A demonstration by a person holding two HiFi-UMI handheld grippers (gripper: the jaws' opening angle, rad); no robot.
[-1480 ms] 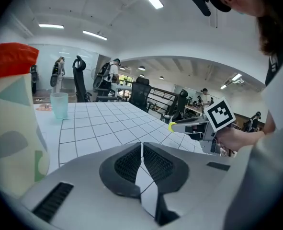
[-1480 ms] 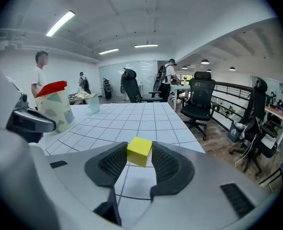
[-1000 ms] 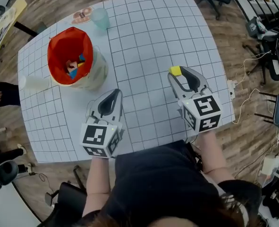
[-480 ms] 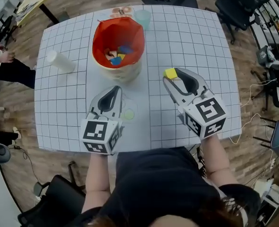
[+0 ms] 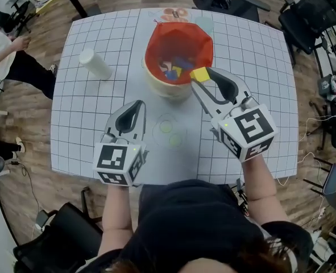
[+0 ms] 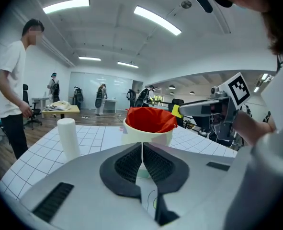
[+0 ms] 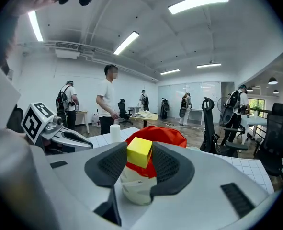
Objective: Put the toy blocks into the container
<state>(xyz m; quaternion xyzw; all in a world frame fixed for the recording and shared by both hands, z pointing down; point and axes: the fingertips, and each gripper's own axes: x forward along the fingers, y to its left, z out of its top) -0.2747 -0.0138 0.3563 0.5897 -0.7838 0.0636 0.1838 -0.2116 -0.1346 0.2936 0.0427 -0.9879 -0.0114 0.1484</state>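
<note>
A white bucket lined with a red bag [image 5: 179, 53] stands at the far middle of the gridded table [image 5: 111, 50]; several coloured blocks [image 5: 175, 68] lie inside it. My right gripper [image 5: 201, 75] is shut on a yellow cube block [image 5: 200, 74] [image 7: 139, 152], held at the container's near right rim [image 7: 156, 134]. My left gripper [image 5: 129, 116] [image 6: 141, 163] hovers over the table in front of the container [image 6: 150, 121], jaws shut with nothing between them.
A white cylinder [image 5: 95, 63] [image 6: 68, 138] stands on the table's left. A pale cup [image 5: 204, 23] sits behind the container, and faint circles [image 5: 169, 129] mark the table near me. People, chairs and desks fill the room around.
My right gripper has carried the yellow block from the table's right side up to the container's rim. The left gripper has stayed shut in about the same place.
</note>
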